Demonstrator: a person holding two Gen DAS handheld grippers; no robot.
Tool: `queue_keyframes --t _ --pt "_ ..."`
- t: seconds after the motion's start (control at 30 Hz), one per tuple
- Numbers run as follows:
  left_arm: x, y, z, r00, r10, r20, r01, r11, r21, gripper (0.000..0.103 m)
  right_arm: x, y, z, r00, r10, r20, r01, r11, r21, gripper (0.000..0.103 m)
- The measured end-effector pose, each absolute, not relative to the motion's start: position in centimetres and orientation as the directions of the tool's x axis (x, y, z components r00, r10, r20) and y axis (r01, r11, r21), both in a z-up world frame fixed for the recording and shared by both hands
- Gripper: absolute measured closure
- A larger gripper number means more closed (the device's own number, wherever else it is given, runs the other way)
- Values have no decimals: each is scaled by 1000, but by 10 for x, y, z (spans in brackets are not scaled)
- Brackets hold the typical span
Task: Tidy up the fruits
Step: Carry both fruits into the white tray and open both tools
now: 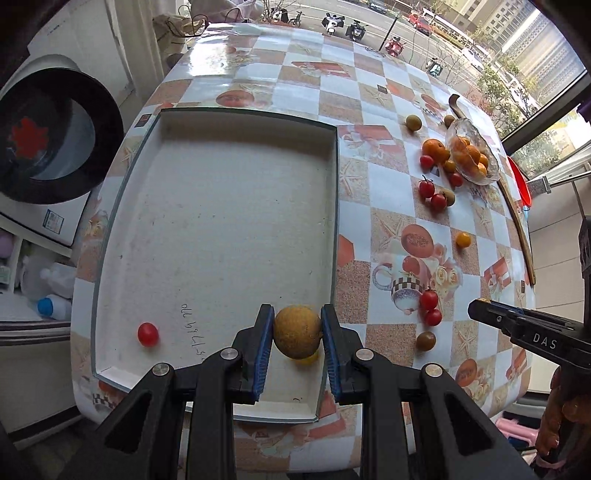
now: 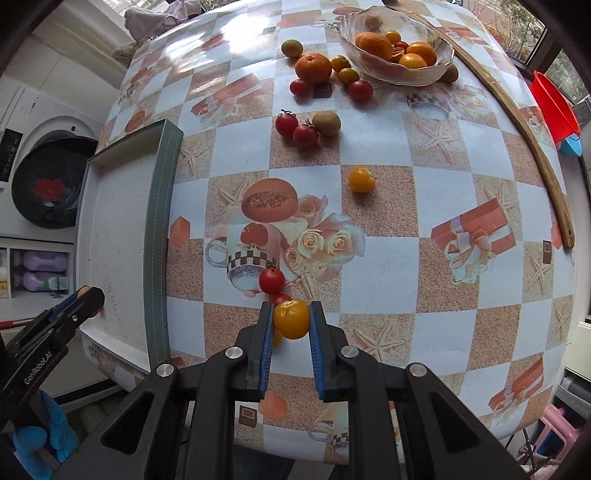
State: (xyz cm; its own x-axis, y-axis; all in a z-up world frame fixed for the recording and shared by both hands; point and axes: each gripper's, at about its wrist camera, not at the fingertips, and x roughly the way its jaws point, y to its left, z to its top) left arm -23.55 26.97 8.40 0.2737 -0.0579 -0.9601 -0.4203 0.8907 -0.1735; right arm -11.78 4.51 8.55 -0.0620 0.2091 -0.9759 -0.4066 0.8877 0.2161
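Holding red tomato [image 1: 148,333] | tray [image 1: 221,122]; oranges [image 2: 413,55] | glass bowl [image 2: 347,33]

Tray [image 1: 221,229] left on the table [image 2: 406,258], bowl [image 2: 439,72] far right, loose fruits scattered between.

Both tongs [image 1: 297,334] [image 2: 291,319] are black with blue pads, silver rivets and white lettering.

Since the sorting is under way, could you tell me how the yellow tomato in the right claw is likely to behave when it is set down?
The yellow tomato looks round and smooth, so it will probably roll on the glossy tablecloth once released. Its skin looks thin, so a hard squeeze from the right claw might bruise or split it. Being small, it is likely light.
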Motion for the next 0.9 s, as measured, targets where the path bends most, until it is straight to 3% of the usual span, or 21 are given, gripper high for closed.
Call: queue_keyframes --t 0.43,0.9 --pt "-255 338 55 215 56 -975 -516 854 -65 75 -145 170 82 -148 274 -950 -586 750 308 83" --pt "-247 361 21 152 85 -985 -483 876 1 75 -175 239 37 -192 166 -967 -722 644 254 82"
